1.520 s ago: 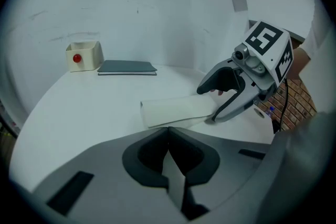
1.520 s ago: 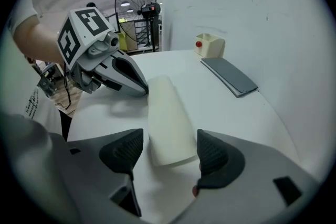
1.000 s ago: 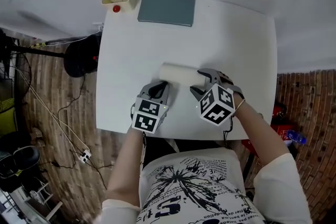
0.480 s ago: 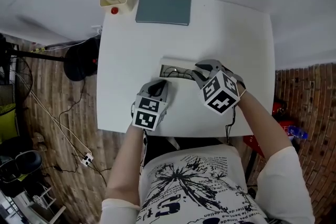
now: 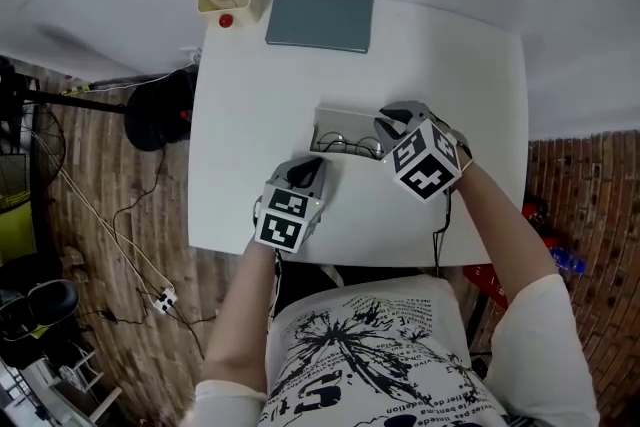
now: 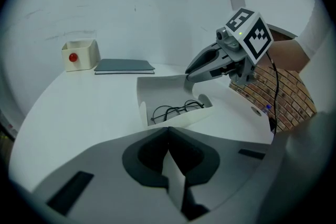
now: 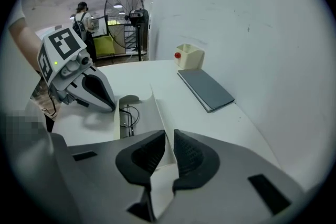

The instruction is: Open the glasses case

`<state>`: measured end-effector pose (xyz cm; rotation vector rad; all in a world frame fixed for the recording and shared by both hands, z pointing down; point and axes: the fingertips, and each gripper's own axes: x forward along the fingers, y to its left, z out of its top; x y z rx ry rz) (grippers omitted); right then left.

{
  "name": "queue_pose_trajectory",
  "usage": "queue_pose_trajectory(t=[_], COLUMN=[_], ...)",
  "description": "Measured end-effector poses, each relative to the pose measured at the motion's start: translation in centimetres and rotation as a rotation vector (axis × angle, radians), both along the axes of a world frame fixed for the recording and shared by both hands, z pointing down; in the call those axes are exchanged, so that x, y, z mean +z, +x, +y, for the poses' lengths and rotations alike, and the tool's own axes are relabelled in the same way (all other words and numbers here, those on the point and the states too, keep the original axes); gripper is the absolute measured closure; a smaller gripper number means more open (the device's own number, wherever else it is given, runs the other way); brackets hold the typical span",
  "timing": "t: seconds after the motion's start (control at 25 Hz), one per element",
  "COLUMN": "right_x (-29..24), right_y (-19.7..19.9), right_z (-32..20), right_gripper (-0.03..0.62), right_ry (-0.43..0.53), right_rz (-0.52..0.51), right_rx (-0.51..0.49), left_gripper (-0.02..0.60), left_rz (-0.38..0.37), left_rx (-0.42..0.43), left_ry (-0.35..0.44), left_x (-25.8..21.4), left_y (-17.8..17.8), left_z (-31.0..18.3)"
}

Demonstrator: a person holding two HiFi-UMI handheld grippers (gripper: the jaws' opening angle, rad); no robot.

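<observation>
two tools split the work on the glasses case (image 5: pixel 350 137), lying on the tabletop (image 5: pixel 250 115): the left tool (image 5: pixel 309 164) is clenched on its near edge, seemingly to pin the base, while the right tool (image 5: pixel 386 124), jaws closing on the lid (image 7: pixel 157 113), holds it raised, wire glasses (image 5: pixel 352 148) exposed.

Matt glasses case (image 5: pixel 338 122), thin wire glasses (image 5: pixel 350 147), smooth table (image 5: pixel 250 105)

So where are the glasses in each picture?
Head view: the glasses are near the middle, inside the open glasses case.
Left gripper view: just below the middle, lying in the case.
Right gripper view: left of the middle, in the case.
Shared landmark: the grey book at the table's far edge shows in all three views.
</observation>
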<state>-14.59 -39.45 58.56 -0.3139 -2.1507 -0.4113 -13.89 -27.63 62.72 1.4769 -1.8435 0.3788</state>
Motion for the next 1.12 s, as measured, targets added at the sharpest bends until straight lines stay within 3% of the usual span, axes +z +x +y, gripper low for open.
queue_pose_trajectory(t=[0.32,0.88,1.0,1.08,1.12], right_x=[0.7,2.3,2.2,1.7,1.4], right_y=[-1.6,-3.1,-3.3,-3.2,-3.2], right_z=[-1.6,-2.5,-2.8,-2.4,-2.3], right_gripper=[0.511,0.488,0.460,0.382,0.379], right_ry=[-0.027,-0.009,0.003,-0.019,-0.024], right_rz=[-0.008,-0.019,-0.033,-0.043,-0.049], right_rx=[0.046,0.017,0.060,0.079,0.087], left_gripper=[0.568,0.568,0.568,0.568,0.568], left_rz=[0.020,0.102,0.116,0.126,0.132], left_rx=[-0.018,-0.070,-0.066,-0.066,-0.068], left_ry=[-0.007,0.015,0.033,0.042,0.045], left_x=[0.0,-0.3,-0.5,-0.7,-0.7], left_y=[-0.3,-0.9,-0.9,-0.9,-0.9], left_z=[-0.1,-0.2,-0.1,0.2,0.4])
